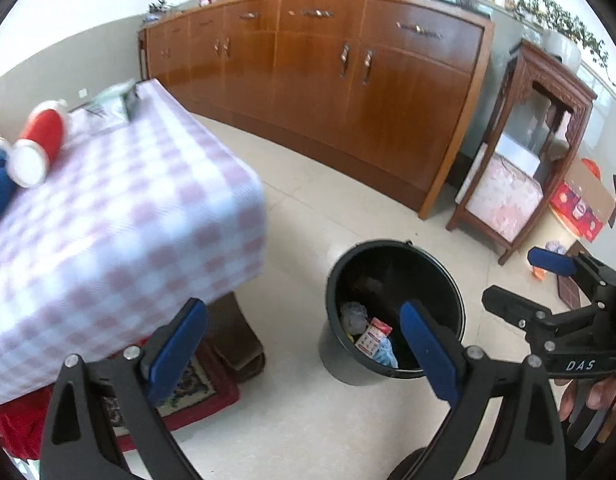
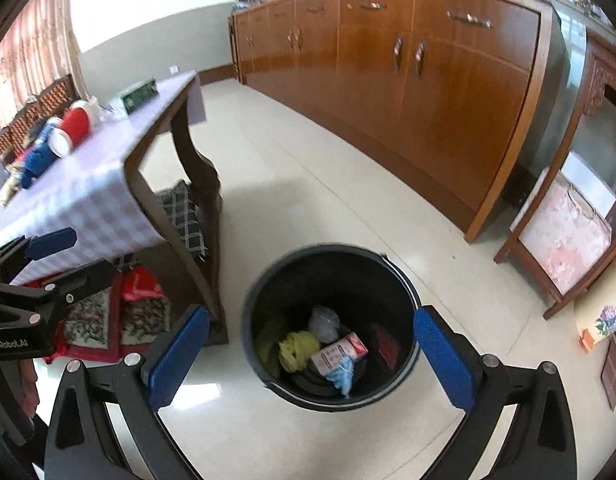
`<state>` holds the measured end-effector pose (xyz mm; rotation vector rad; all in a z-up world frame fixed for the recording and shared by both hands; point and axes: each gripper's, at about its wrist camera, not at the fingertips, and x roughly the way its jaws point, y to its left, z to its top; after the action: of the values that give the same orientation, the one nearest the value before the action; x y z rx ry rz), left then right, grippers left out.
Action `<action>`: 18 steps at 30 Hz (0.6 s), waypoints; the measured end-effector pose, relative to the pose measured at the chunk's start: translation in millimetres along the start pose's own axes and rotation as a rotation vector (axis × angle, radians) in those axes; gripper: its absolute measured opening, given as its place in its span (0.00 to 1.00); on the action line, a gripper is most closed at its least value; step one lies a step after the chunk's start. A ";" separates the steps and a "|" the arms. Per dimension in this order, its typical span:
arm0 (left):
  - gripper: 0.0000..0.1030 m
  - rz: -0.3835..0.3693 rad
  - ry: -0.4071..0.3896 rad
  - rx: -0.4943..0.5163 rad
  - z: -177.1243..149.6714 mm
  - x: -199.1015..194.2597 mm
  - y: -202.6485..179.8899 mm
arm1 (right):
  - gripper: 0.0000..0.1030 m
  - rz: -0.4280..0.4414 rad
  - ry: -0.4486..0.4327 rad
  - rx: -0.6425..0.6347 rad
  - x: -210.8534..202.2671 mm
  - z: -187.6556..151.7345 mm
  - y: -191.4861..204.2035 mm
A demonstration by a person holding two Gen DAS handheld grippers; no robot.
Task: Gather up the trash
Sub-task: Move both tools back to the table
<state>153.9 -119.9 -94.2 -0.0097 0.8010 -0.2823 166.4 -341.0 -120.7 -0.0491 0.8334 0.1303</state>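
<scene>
A black trash bucket (image 2: 404, 292) stands on the tiled floor and holds a small red and white carton (image 2: 340, 352), a yellow wad (image 2: 298, 350), a grey wad (image 2: 324, 324) and a blue wad (image 2: 342, 374). It also shows in the left wrist view (image 1: 336, 280). My right gripper (image 2: 312, 354) is open and empty above the bucket. My left gripper (image 1: 304, 348) is open and empty, above the floor between table and bucket. A red can (image 1: 42, 136) and blue wrapper (image 2: 36, 156) lie on the checked table.
The table with the pink checked cloth (image 1: 128, 208) stands to the left, a cushion and rug under it. A long wooden sideboard (image 1: 348, 92) runs along the back. A carved side table (image 1: 544, 128) and a cardboard box (image 1: 580, 204) are at the right.
</scene>
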 end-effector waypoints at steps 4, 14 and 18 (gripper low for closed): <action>0.96 0.031 -0.045 -0.016 4.4 -23.1 13.2 | 1.00 0.022 -0.040 -0.025 -14.7 10.4 18.9; 0.96 0.122 -0.138 -0.076 6.2 -77.5 58.9 | 1.00 0.100 -0.132 -0.110 -44.5 40.7 81.3; 0.96 0.197 -0.182 -0.101 2.3 -98.3 82.5 | 1.00 0.149 -0.156 -0.157 -47.2 51.8 108.2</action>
<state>110.9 -15.7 -32.6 -0.0501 0.6286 -0.0530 158.5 -233.5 -50.1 -0.1232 0.6695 0.3354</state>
